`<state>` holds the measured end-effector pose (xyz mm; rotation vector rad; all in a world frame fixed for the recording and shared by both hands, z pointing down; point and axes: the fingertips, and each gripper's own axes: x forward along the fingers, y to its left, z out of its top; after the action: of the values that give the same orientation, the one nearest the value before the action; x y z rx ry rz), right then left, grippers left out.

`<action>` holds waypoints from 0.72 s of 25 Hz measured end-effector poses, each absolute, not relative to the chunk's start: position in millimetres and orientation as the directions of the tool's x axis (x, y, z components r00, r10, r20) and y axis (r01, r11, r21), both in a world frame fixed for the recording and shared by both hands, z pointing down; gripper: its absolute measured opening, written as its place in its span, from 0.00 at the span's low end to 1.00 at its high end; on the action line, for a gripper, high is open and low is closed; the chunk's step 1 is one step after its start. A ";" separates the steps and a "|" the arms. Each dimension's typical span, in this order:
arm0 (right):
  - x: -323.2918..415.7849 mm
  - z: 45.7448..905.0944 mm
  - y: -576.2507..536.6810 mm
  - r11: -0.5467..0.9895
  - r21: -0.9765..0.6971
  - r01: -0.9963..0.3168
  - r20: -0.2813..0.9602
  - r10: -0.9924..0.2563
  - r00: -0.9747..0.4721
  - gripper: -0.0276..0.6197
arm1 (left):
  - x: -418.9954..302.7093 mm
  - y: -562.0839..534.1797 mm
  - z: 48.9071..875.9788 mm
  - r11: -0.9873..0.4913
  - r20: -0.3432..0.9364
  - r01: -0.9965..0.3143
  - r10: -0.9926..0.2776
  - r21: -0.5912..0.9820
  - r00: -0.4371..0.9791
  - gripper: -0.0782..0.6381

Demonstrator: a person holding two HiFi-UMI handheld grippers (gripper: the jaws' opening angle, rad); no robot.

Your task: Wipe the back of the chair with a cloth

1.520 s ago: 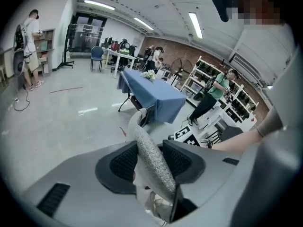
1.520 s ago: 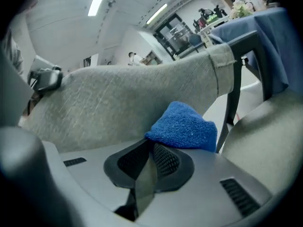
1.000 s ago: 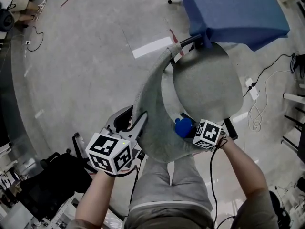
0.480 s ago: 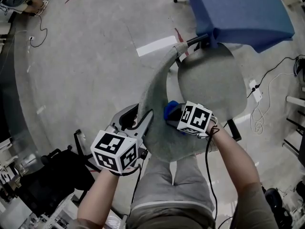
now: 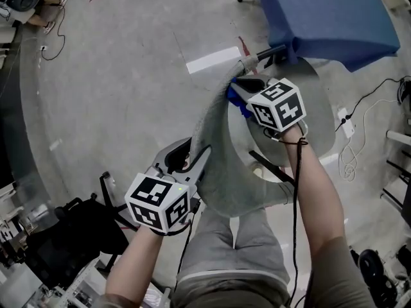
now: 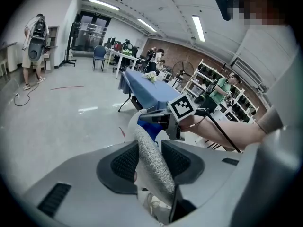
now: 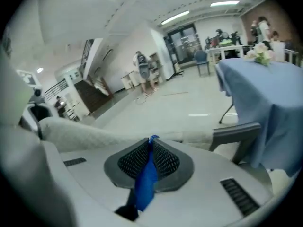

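Note:
The grey chair back (image 5: 209, 124) curves from bottom centre up to the blue table. My left gripper (image 5: 192, 162) is shut on its near edge, and its jaws have just closed a little further. In the left gripper view the fabric edge (image 6: 150, 162) sits pinched between both pads. My right gripper (image 5: 239, 85) is shut on a blue cloth (image 5: 235, 97) and holds it against the inner face of the back near its far end. In the right gripper view the cloth (image 7: 146, 178) hangs between the pads, with the chair back (image 7: 94, 132) just beyond. The left gripper view shows the right gripper (image 6: 156, 119) too.
The grey seat (image 5: 318, 111) lies right of the back. A blue-clothed table (image 5: 327, 11) stands over the chair's far end. A dark armrest (image 7: 236, 130) juts out by it. Cables and a power strip (image 5: 343, 124) lie at right, black gear (image 5: 70, 236) at lower left.
My right gripper has carried the blue cloth along the inside of the chair back, from the near end beside the seat up to the far end. The left gripper has stayed put.

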<state>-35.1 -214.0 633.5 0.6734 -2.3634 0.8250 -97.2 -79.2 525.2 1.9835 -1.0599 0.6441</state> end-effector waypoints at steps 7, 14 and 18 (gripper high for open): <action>-45.2 634.7 -201.6 0.556 -0.540 -0.632 0.527 -0.362 -0.769 0.11 | -99.4 -77.5 524.6 -0.347 0.717 -0.844 -0.450 0.409 0.532 0.35; -70.5 635.6 -41.4 0.693 -0.646 -0.319 0.524 0.099 -0.846 0.11 | -96.8 -78.7 525.7 -0.358 0.721 -0.841 -0.440 0.406 0.535 0.35; -50.1 615.1 34.3 0.643 -0.739 -0.200 0.479 0.293 -0.828 0.11 | -97.7 -78.1 524.7 -0.355 0.722 -0.843 -0.441 0.405 0.533 0.35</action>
<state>-50.1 34.3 615.1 -0.0717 -2.2860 1.1240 -97.7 -78.1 524.7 1.9863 -1.0409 0.6490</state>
